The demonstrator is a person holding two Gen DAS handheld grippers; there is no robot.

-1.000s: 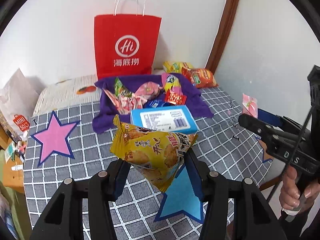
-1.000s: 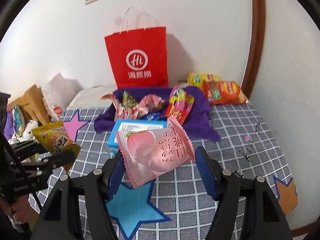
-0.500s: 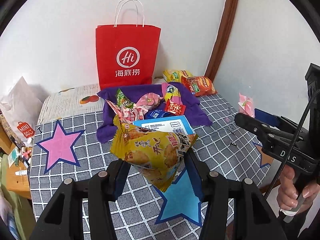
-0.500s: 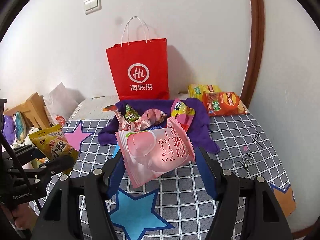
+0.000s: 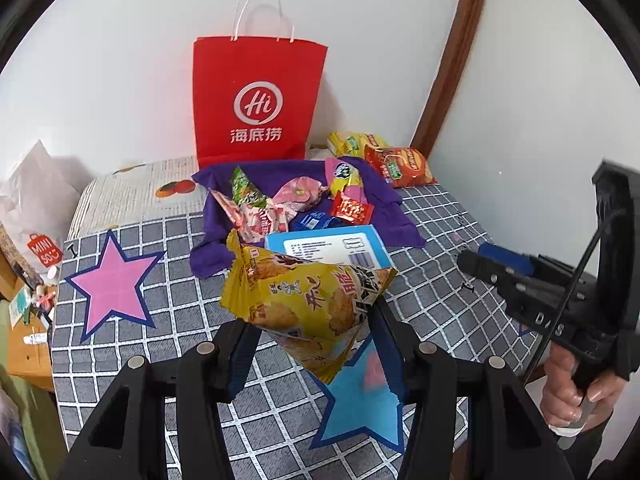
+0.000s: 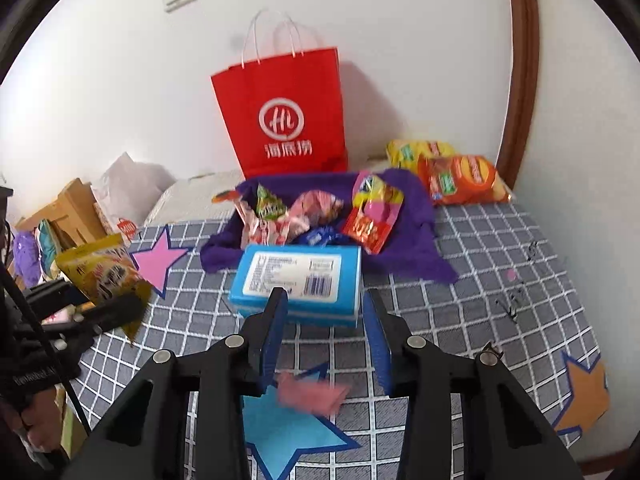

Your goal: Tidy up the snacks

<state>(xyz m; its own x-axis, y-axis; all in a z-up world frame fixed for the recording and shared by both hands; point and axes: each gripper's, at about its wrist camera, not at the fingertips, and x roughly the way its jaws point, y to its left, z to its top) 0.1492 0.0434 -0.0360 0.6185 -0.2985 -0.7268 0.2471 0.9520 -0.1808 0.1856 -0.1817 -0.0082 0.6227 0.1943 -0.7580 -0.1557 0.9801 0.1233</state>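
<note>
Red paper bag [image 5: 256, 100] with "Hi" logo and 海底捞, white bag [image 5: 38, 216] tagged "MINI SO"

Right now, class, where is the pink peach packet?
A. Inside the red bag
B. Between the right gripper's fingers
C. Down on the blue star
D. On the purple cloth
C. The pink packet shows blurred on the blue star, below the right gripper, whose fingers hold nothing.

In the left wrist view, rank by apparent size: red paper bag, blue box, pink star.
1. red paper bag
2. pink star
3. blue box, partly hidden by the yellow snack bag, so its rank is unsure.
</note>
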